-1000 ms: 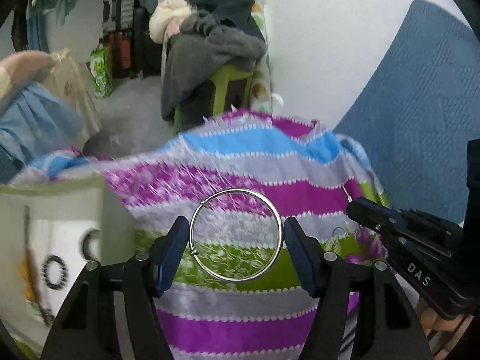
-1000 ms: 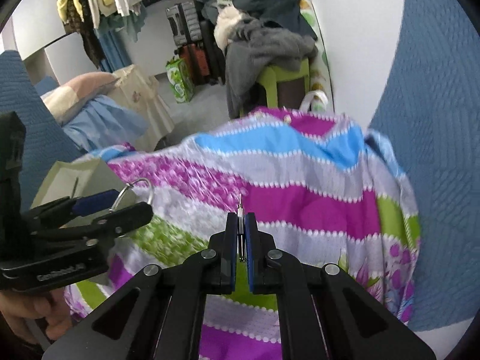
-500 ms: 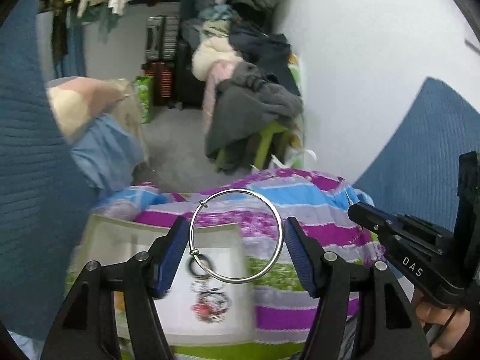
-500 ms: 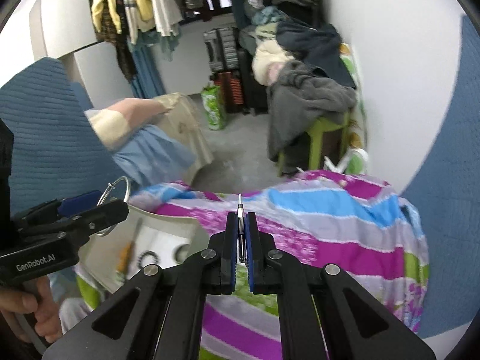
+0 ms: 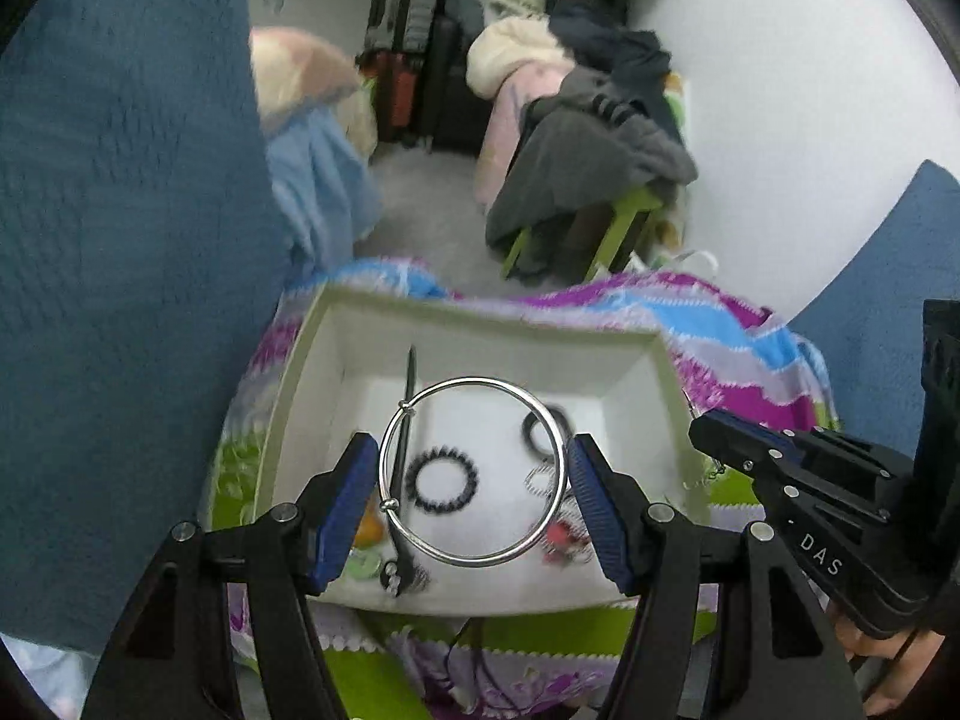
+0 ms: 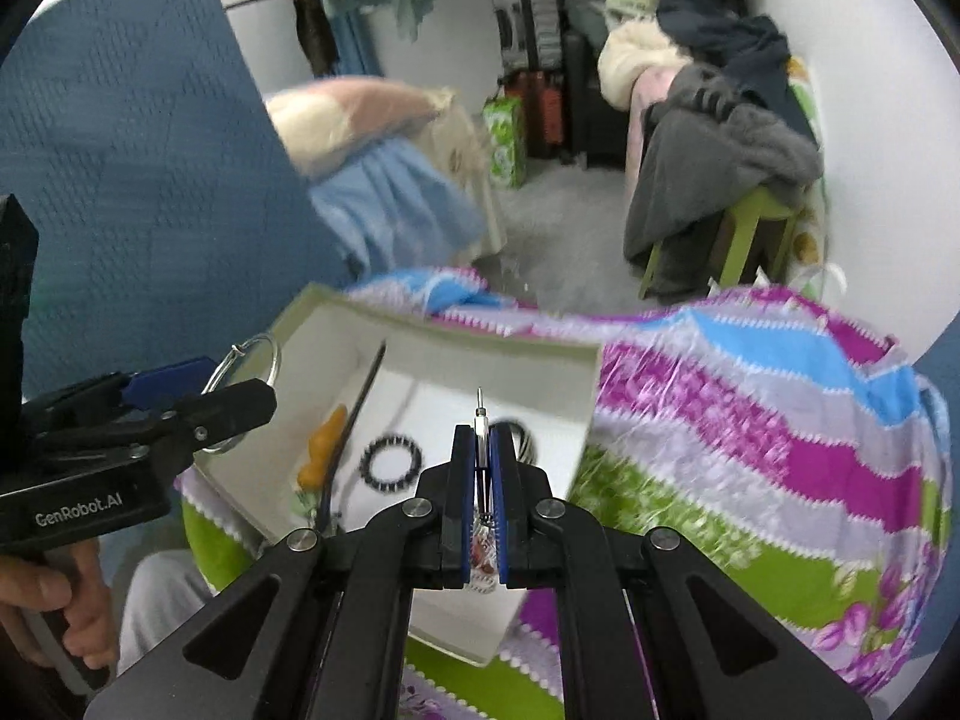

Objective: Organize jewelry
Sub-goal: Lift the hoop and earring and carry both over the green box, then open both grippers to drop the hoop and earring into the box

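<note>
My left gripper (image 5: 474,468) is shut on a large silver bangle (image 5: 474,382), with a blue pad pressing on each side. It hangs above an open white box (image 5: 480,315) that holds a black beaded bracelet (image 5: 442,478), a black stick (image 5: 410,378), a dark ring (image 5: 543,432) and a red piece (image 5: 561,534). My right gripper (image 6: 479,438) is shut on a thin silver pin-like piece (image 6: 479,414) over the box's (image 6: 456,333) right half. An orange item (image 6: 324,444) lies inside the box. Each gripper shows in the other's view: the right (image 5: 714,429), and the left (image 6: 204,396) with the bangle (image 6: 264,354).
The box rests on a purple, blue and green striped cloth (image 6: 750,420). A blue textured panel (image 5: 120,240) rises close on the left, another (image 5: 888,276) at the right. Beyond are a green stool piled with clothes (image 5: 594,180), suitcases and a white wall. A hand (image 6: 54,588) grips the left handle.
Both grippers have swung left across the striped cloth, and the white box now lies under them. The bangle and the silver piece stay gripped as before.
</note>
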